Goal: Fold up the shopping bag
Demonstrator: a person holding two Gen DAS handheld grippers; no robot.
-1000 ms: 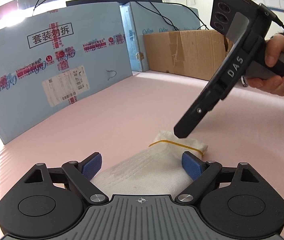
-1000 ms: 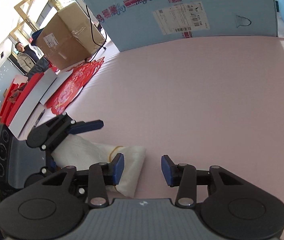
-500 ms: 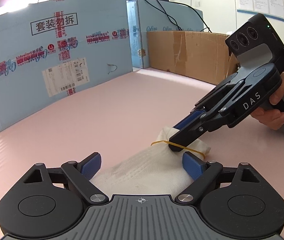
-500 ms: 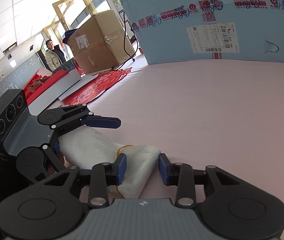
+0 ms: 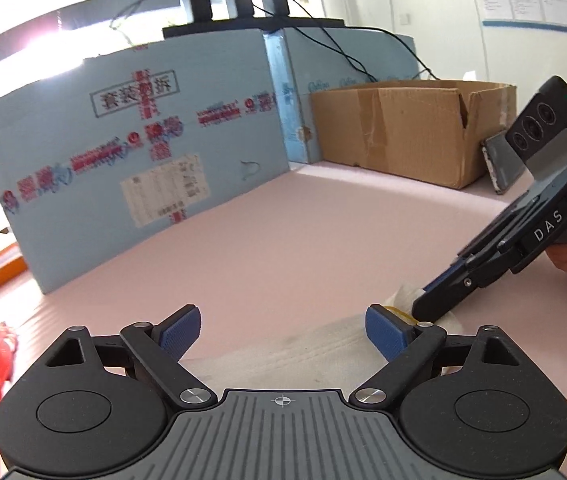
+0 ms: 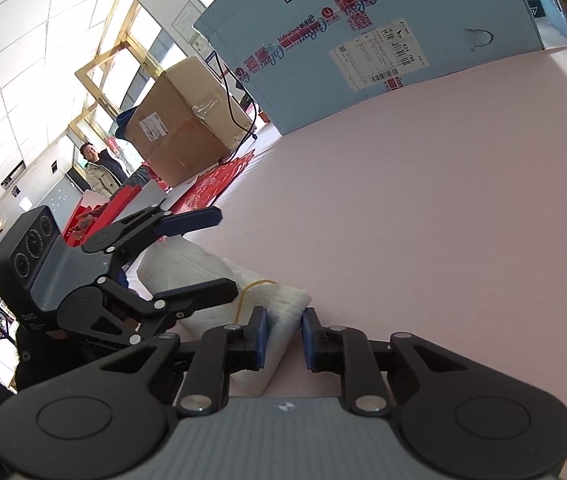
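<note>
A white ribbed shopping bag (image 5: 303, 356) banded by a yellow elastic (image 6: 245, 294) lies on a pale pink worktop (image 5: 283, 248); black grippers carry blue pads (image 5: 383, 338); red-printed blue carton (image 5: 131, 168) at 11 o'clock.

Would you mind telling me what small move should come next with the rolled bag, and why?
Probably lift the left hand-held gripper clear: its jaws are opening around the rolled white bag, while the right hand-held gripper pinches the banded end by the yellow rubber band.

You have a tall pale-blue printed carton (image 5: 135, 184) standing at the back of your pink tabletop (image 5: 303, 248), an open brown cardboard box (image 5: 407, 128) beside it.
</note>
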